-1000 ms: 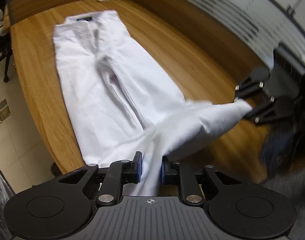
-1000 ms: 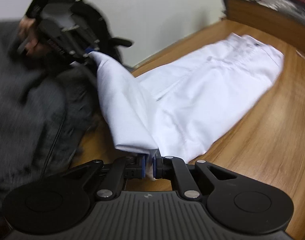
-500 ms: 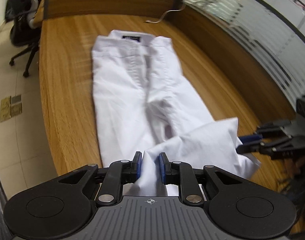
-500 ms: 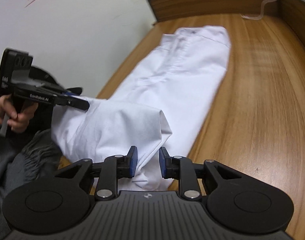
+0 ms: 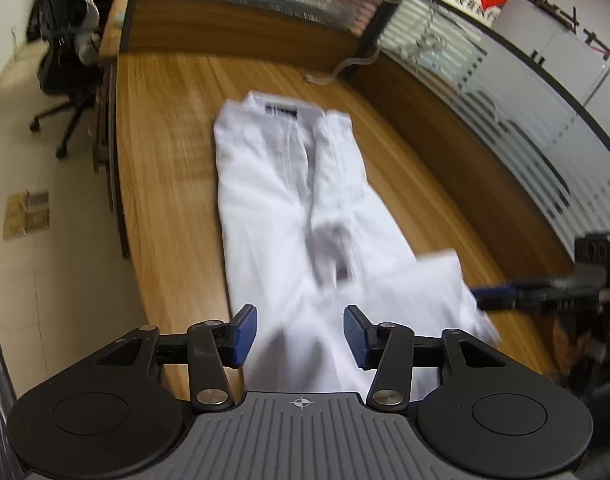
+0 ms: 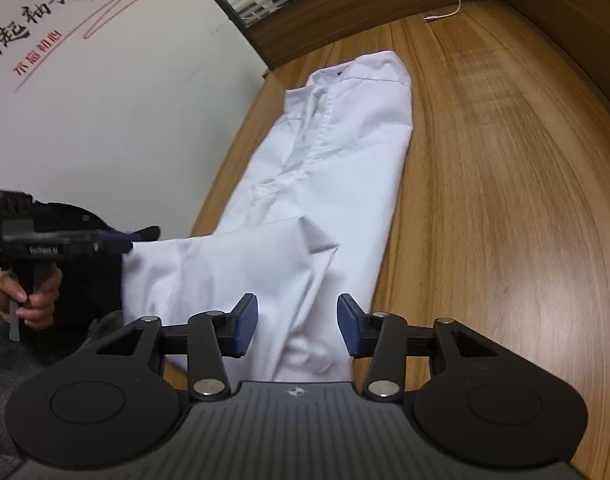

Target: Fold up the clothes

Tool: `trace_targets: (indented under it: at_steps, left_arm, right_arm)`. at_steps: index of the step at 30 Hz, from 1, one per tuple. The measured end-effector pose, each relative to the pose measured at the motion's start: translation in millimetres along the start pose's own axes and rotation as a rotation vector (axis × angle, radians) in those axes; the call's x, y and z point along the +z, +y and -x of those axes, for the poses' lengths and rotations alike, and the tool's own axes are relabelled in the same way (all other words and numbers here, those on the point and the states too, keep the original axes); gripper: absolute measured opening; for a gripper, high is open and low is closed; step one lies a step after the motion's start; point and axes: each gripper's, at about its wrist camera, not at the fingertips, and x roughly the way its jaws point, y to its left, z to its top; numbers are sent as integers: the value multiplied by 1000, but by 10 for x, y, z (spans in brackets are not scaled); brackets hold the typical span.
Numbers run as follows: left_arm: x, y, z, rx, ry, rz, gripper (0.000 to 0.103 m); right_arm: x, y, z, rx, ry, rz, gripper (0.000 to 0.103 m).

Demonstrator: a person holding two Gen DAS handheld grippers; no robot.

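My wooden desk carries everything here, a long curved top with a raised wooden wall along its far edge and right side. On it the white shirt lies lengthways down the middle, collar end toward the far edge, hem end at the near edge by me. It is already narrowed into a long strip: the sides are turned in over the front, and a folded sleeve runs down the button line as a raised ridge. A dark label shows inside the collar. The cloth is plain white, lightly creased, and smooth over the upper half. At the near edge the bottom part is doubled up over the body, forming a loose, puffy flap with one corner sticking up. My left gripper sits over the hem near the left corner of that flap; its jaws are opening, the cloth lies between the blue pads, and they do not press on it. My right gripper is over the flap's other end, jaws likewise opening, with fabric slack between the parted pads.
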Motion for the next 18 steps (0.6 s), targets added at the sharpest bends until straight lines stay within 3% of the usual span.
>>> trace_targets:
  at_steps: [4,6,7,8,10,11,14,18]
  left_arm:
    - [-225,61,-58,10,68,33,54]
    - [-291,57,-101,-2,70,40,31]
    - [-306,36,-107,-10,58,37,10]
    - [-305,3,-98,-14,36,29,4]
    - [-254,-79,-57,1,-24,3,4]
    - [-217,-100,-61,13,-41,-1,4]
    - [-130,-71,-228,67,-30,0,4]
    - [-128,84,-557,136,50,50,6]
  right_arm:
    - [-98,102,-7,20,12,9,58]
    - [-121,156,-90,5,32,29,55]
    - [-134,178,-104,-5,29,39,43]
    - [-147,201,-116,-15,25,49,30]
    - [-170,259,-46,-34,8,56,17]
    - [-181,288,-10,-44,-1,59,15]
    - [-260,285,35,-78,-18,40,14]
    - [-299,238,-73,-106,-51,15,19]
